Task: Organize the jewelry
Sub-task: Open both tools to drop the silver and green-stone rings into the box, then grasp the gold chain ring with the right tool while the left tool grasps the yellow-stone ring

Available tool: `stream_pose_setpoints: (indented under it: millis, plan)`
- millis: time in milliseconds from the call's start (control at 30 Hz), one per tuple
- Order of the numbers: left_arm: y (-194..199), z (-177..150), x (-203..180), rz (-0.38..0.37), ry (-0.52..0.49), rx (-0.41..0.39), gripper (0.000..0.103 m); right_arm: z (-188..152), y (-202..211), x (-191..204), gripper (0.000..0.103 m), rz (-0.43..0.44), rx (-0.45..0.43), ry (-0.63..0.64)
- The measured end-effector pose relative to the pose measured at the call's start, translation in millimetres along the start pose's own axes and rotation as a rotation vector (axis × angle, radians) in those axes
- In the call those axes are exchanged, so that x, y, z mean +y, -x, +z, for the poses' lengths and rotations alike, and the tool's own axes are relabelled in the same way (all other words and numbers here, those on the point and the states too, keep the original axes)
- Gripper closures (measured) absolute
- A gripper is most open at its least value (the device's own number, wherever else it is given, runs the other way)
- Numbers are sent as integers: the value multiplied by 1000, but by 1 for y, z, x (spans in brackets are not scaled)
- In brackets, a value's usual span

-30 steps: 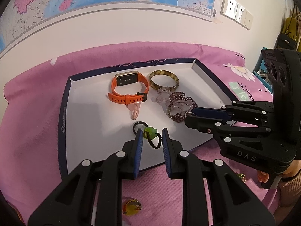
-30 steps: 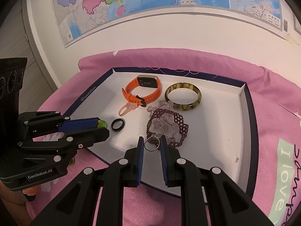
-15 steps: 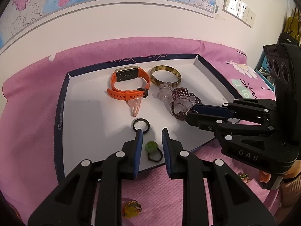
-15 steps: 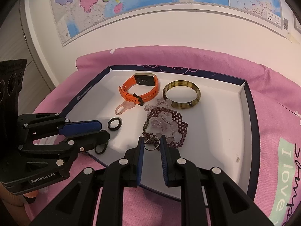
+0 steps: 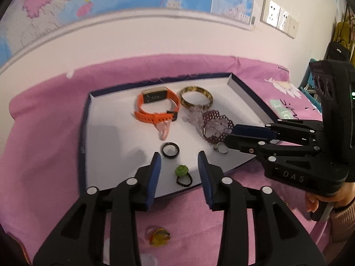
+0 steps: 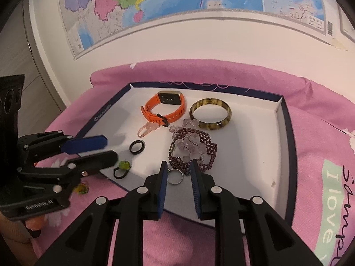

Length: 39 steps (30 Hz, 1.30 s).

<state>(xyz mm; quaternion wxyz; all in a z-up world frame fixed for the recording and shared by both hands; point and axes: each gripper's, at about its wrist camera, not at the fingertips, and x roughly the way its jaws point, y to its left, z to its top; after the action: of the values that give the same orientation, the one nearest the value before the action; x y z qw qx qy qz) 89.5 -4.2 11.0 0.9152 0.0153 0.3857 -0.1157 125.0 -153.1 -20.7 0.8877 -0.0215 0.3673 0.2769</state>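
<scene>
A white tray with a dark blue rim [image 5: 111, 133] [image 6: 255, 177] lies on a pink cloth. My left gripper [image 5: 179, 160] [image 6: 106, 148] is open above the tray's near edge; the green-bead ring [image 5: 183, 175] [image 6: 122, 169] lies on the tray between its fingers. My right gripper [image 6: 177, 170] [image 5: 230, 135] is open over a silver ring [image 6: 175, 177] [image 5: 220, 148] lying on the tray. The tray also holds a black ring [image 5: 169, 150] [image 6: 137, 147], an orange watch [image 5: 155, 108], a brown bangle [image 5: 196, 98] and a purple bead bracelet [image 5: 215, 126].
A small yellow piece of jewelry [image 5: 159, 236] [image 6: 81, 188] lies on the pink cloth in front of the tray. A wall with a map and sockets [image 5: 279, 20] stands behind. Bags [image 5: 339, 44] hang at the far right.
Both grippers have opened. The green-bead ring left my left gripper and the silver ring left my right gripper; both now lie on the tray. Both grippers pulled back and up.
</scene>
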Motion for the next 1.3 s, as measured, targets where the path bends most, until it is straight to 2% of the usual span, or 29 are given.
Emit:
stream_pose_setpoints:
  millis: [133, 267, 333, 400, 700, 1000, 1300]
  plan:
    - [26, -5, 5, 15, -2, -57, 51, -4, 18, -2, 73, 16, -28, -8]
    - [49, -17, 16, 29, 3, -88, 47, -15, 37, 0, 68, 29, -40, 1]
    - [56, -25, 19, 37, -1, -89, 46, -24, 47, 0, 62, 31, -44, 3]
    - [62, -35, 23, 41, -8, -80, 46, -35, 53, 0, 62, 31, -31, 6]
    - [57, -75, 22, 38, -31, 6, 46, -80, 62, -5, 60, -2, 56, -3]
    - [40, -72, 14, 24, -41, 48, 47, -94, 67, 4, 60, -14, 74, 22]
    - [24, -71, 10, 19, -24, 98, 60, -102, 68, 18, 60, -45, 78, 90]
